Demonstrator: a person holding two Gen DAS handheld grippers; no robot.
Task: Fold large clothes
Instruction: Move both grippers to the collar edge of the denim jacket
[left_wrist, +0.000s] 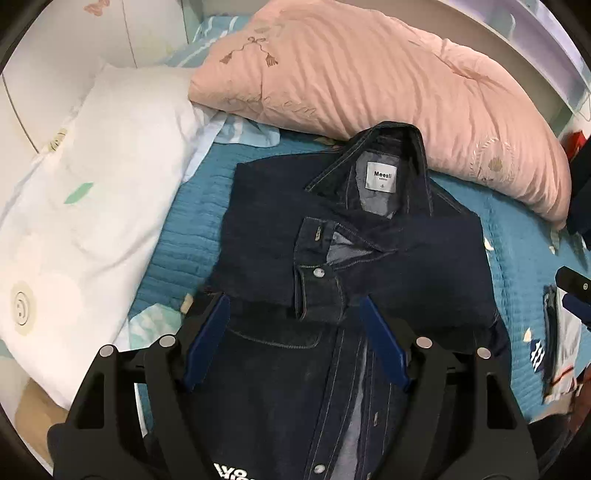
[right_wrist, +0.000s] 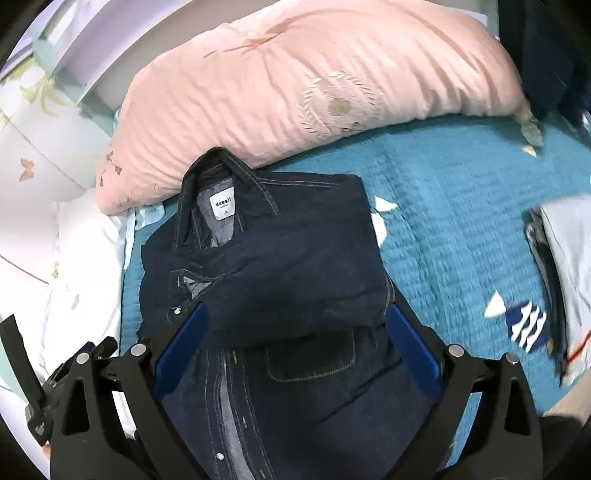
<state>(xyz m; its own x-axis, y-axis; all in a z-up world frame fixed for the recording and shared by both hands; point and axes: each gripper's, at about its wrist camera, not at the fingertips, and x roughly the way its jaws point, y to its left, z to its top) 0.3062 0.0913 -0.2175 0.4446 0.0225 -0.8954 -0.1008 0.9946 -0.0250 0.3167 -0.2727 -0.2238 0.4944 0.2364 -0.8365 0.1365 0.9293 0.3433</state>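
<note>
A dark blue denim jacket (left_wrist: 369, 251) lies front up on the teal bedspread (left_wrist: 192, 229), collar and white label away from me, both sleeves folded across the chest. It also shows in the right wrist view (right_wrist: 288, 266). My left gripper (left_wrist: 293, 306) is open above the jacket's lower left front, below the folded cuff, holding nothing. My right gripper (right_wrist: 295, 314) is open above the lower right front, over the chest pocket, holding nothing. The right gripper's tip shows at the edge of the left wrist view (left_wrist: 572, 288), and the left gripper shows in the right wrist view (right_wrist: 66, 376).
A pink quilt (left_wrist: 369, 74) lies bunched behind the collar. A white pillow (left_wrist: 92, 192) lies to the left. Folded clothes (right_wrist: 565, 280) sit at the right on the bedspread (right_wrist: 461, 206). A white wall or headboard (left_wrist: 55, 55) stands at far left.
</note>
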